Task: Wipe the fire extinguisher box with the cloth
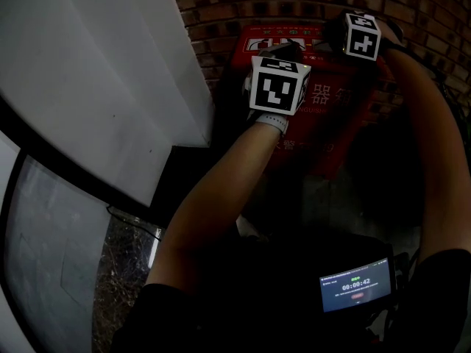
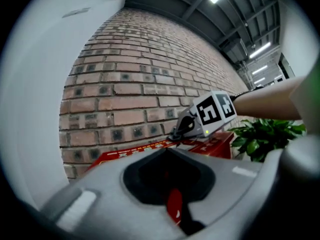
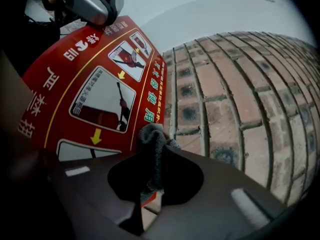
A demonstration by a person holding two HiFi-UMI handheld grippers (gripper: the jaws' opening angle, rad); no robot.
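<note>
Pinched jaws of the right gripper [image 3: 149,176] hold a crumpled grey cloth [image 3: 152,141] against the red printed fire extinguisher box [image 3: 60,99] beside the brick wall [image 3: 240,109]; the left gripper [image 2: 172,191], jaws pressed together, hovers near the box.

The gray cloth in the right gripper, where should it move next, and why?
Probably slide it across the red box and its printed face, away from the brick wall. The right gripper is shut on the cloth, and the cloth's bunched end sits at the box's edge beside that wall, so the red panel lies the other way.
</note>
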